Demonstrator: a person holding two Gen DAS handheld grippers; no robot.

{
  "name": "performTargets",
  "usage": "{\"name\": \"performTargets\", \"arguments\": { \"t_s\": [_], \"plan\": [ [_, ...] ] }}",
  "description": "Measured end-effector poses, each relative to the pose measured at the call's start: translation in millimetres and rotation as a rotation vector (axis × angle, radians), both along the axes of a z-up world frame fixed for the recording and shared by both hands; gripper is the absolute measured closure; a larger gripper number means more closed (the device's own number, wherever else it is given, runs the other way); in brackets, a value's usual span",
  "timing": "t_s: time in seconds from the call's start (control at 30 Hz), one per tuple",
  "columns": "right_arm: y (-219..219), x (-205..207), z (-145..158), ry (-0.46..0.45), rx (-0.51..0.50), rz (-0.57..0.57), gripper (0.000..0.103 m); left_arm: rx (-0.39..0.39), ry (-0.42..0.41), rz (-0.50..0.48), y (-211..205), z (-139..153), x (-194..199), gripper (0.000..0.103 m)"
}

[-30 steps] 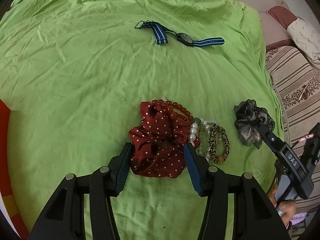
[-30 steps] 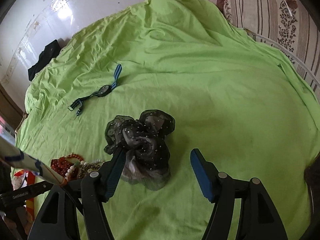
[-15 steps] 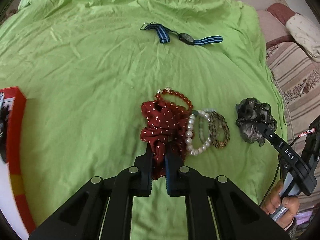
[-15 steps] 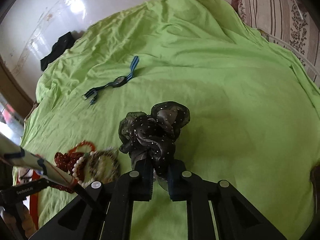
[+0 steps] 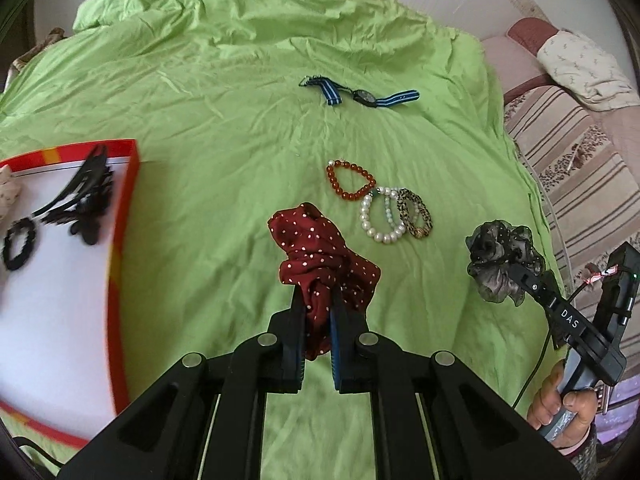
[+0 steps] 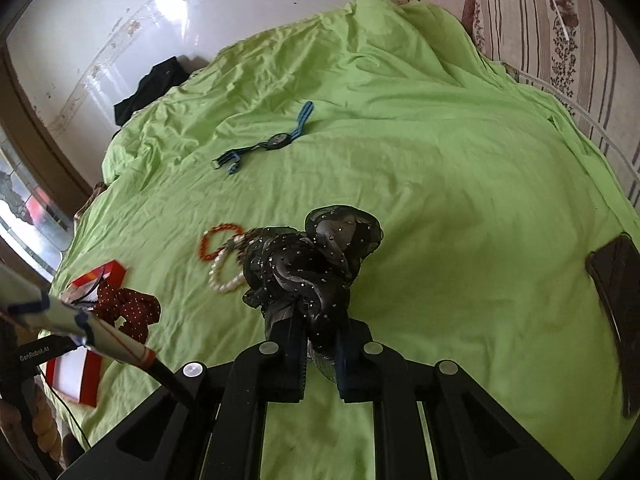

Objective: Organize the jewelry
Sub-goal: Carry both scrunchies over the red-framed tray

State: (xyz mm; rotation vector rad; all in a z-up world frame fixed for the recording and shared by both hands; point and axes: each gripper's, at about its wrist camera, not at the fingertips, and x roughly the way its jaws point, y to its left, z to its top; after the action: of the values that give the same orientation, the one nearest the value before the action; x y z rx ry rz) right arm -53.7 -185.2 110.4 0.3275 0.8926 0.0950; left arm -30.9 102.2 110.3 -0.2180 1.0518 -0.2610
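Observation:
My left gripper (image 5: 317, 300) is shut on a dark red polka-dot scrunchie (image 5: 316, 254) and holds it lifted above the green sheet. My right gripper (image 6: 320, 330) is shut on a black sheer scrunchie (image 6: 312, 264), also lifted; it shows in the left wrist view (image 5: 500, 258) too. On the sheet lie a red bead bracelet (image 5: 350, 180), a pearl bracelet (image 5: 378, 216), a leopard-print band (image 5: 416, 214) and a blue-striped watch (image 5: 360, 94). A red-rimmed white box (image 5: 124, 208) at the left holds black hair clips (image 5: 80, 196) and a black hair tie (image 5: 18, 244).
The green sheet (image 5: 200, 80) covers the whole bed. A dark phone (image 6: 616, 280) lies at the right edge in the right wrist view. A striped sofa (image 5: 580, 140) stands to the right. Black cloth (image 6: 152, 88) lies at the far corner of the bed.
Both grippers closed on their scrunchies and lifted them. The left one pulled the red scrunchie off the bracelets, and the red-rimmed box came into view at the left.

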Motion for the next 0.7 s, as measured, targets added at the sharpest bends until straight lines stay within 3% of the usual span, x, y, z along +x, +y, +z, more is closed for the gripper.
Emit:
{"name": "performTargets", "arguments": {
  "t_s": [0.33, 0.7],
  "plan": [
    [36.6, -30.6, 26.8, -0.033, -0.011, 0.054, 0.091, 0.024, -0.078, 0.026, 27.4, 25.9, -57.5, 0.094],
    [101.3, -49.0, 44.4, -0.048, -0.002, 0.172, 0.091, 0.022, -0.101, 0.185, 104.9, 40.0, -108.8, 0.094]
  ]
}}
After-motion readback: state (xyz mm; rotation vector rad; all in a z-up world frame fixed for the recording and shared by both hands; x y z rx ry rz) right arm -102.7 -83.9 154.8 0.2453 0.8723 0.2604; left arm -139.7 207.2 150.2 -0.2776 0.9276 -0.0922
